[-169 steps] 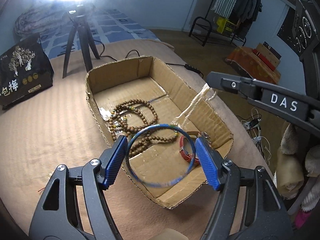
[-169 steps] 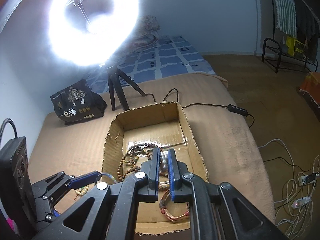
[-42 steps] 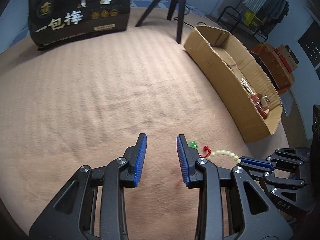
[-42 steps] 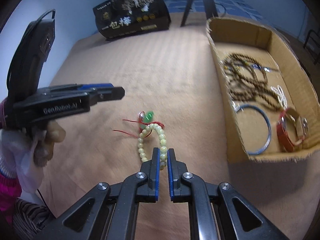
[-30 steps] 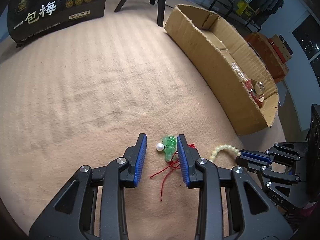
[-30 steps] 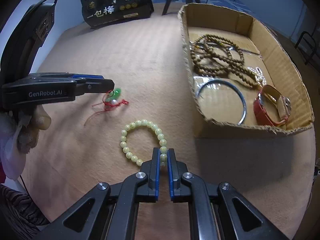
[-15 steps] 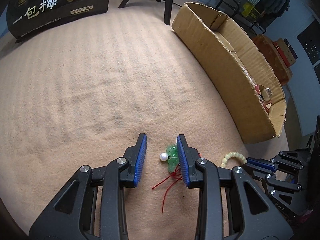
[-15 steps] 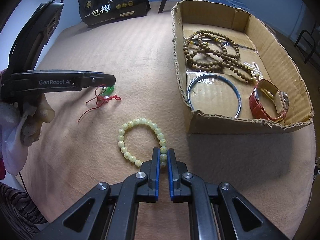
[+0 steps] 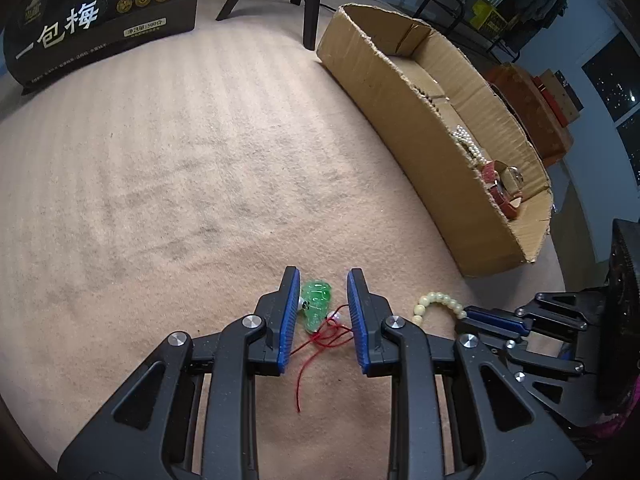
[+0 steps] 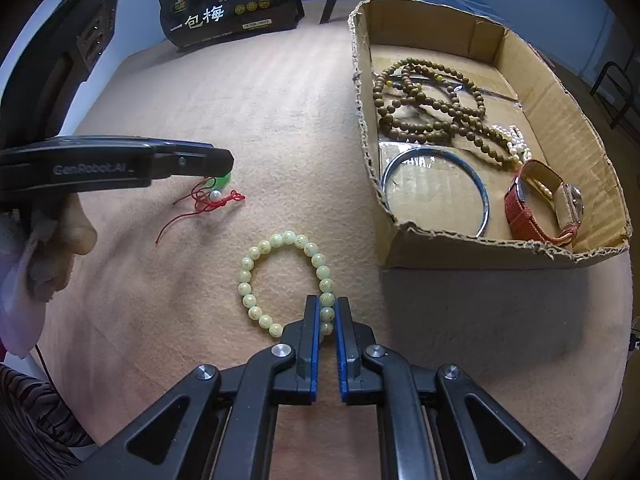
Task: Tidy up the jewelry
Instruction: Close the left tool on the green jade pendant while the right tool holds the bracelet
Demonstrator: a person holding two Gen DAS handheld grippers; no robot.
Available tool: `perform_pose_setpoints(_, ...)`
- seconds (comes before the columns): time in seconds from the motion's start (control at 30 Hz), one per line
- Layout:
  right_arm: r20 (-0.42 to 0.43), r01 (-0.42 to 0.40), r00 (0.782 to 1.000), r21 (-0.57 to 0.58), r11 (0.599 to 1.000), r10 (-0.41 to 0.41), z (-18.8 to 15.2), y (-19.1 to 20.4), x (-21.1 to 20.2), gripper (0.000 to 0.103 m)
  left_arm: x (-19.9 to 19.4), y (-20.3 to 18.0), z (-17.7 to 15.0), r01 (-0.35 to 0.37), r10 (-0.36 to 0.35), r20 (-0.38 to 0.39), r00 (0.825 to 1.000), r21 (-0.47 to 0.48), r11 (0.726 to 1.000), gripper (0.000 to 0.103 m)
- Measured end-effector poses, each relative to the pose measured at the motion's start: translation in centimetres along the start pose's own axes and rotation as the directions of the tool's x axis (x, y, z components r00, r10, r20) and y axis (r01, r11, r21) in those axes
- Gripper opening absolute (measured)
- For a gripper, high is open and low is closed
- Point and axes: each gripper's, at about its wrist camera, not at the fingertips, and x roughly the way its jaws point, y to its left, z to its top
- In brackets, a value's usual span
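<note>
A green pendant on a red cord (image 9: 316, 306) lies on the tan cloth between the open fingers of my left gripper (image 9: 322, 284); it also shows in the right wrist view (image 10: 218, 194) under that gripper (image 10: 224, 160). My right gripper (image 10: 327, 312) is shut on a pale green bead bracelet (image 10: 280, 280) that lies on the cloth; its beads show in the left wrist view (image 9: 436, 304). The cardboard box (image 10: 400, 248) at the right holds brown bead strands (image 10: 424, 100), a blue bangle (image 10: 436, 192), pearls and a red-strap watch (image 10: 540, 204).
A black printed bag (image 10: 228, 8) stands at the back. Tripod legs (image 9: 308, 4) stand beside the box's far end (image 9: 380, 52). The person's hand (image 10: 52, 248) holds the left gripper at the left edge.
My left gripper has moved forward so the green pendant now sits between its fingers. My right gripper stays shut on the bead bracelet, which has hardly moved.
</note>
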Motion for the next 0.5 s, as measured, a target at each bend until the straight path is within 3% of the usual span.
perform_pose_setpoints(0.5,-0.002,-0.012,1.0,-0.006,1.0,0.012,-0.1,-0.3,0.2,0.004,1.6,-0.1,0.6,-0.05,0.051,-0.048,0.998,0.013,0.999,0.017)
